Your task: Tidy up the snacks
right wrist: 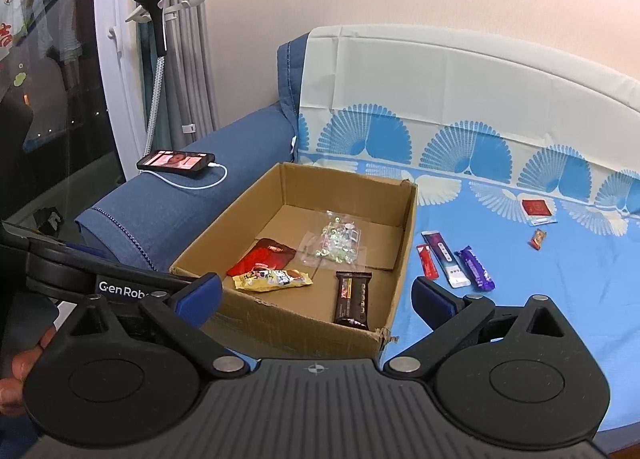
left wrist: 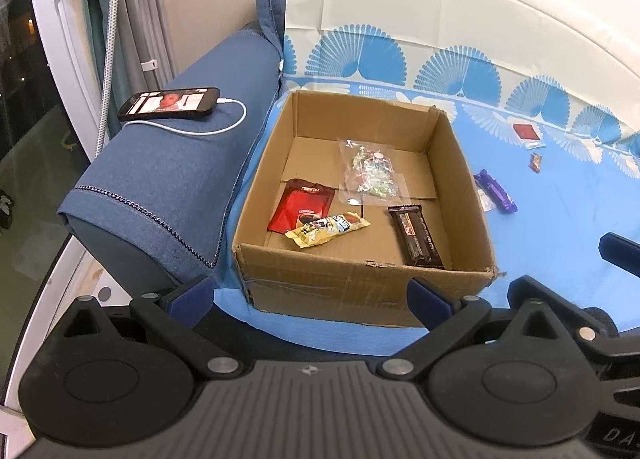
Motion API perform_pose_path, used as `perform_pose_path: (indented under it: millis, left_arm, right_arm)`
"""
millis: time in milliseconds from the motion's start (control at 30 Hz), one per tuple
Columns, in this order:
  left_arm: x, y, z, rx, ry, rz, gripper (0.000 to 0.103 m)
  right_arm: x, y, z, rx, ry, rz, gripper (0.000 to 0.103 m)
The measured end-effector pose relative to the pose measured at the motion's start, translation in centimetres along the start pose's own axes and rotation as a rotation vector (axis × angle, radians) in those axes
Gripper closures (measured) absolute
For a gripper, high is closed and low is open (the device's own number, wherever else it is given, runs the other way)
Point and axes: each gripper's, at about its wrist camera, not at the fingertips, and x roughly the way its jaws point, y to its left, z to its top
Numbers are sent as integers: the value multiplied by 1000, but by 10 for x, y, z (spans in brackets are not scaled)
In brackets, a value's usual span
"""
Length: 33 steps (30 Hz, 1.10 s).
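An open cardboard box [left wrist: 352, 275] [right wrist: 404, 219] sits on a blue sofa cover. Inside lie a red pouch [left wrist: 301, 207] [right wrist: 264, 257], a yellow snack bar [left wrist: 328, 230] [right wrist: 272, 279], a clear bag of candies [left wrist: 370, 173] [right wrist: 334, 245] and a dark chocolate bar [left wrist: 416, 237] [right wrist: 353, 299]. On the cover to the right lie a purple bar [left wrist: 496, 191] [right wrist: 476, 269], a white-purple packet [right wrist: 446, 259], a red stick [right wrist: 427, 261], a red square packet [left wrist: 527, 131] [right wrist: 538, 207] and a small brown candy [left wrist: 535, 161] [right wrist: 538, 239]. My left gripper [left wrist: 310, 297] is open and empty before the box's near wall. My right gripper [right wrist: 316, 297] is open and empty near the box's front corner.
A blue sofa armrest [left wrist: 176, 179] [right wrist: 180, 195] left of the box carries a phone [left wrist: 170, 103] [right wrist: 176, 163] on a white cable. A garment steamer [right wrist: 154, 23], curtains and a dark window stand behind the armrest. The sofa back [right wrist: 460, 91] is draped in patterned cloth.
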Motion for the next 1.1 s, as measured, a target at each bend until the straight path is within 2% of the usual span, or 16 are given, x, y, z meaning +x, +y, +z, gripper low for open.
perform_pose_path:
  millis: [367, 633, 767, 933, 1100]
  left_arm:
    - [25, -18, 4, 60, 64, 8, 0]
    - [51, -56, 20, 148, 115, 16, 0]
    - [65, -80, 35, 172, 147, -9, 0]
    - [83, -106, 55, 185, 183, -32, 0]
    - [105, -118, 71, 180, 206, -9, 0]
  right_arm:
    - [21, -19, -7, 65, 55, 11, 2]
    - [35, -63, -15, 181, 77, -9, 2]
    - [42, -98, -20, 256, 81, -47, 2]
    - [55, -145, -26, 307, 86, -139, 2]
    - [83, -196, -30, 341, 88, -227, 2]
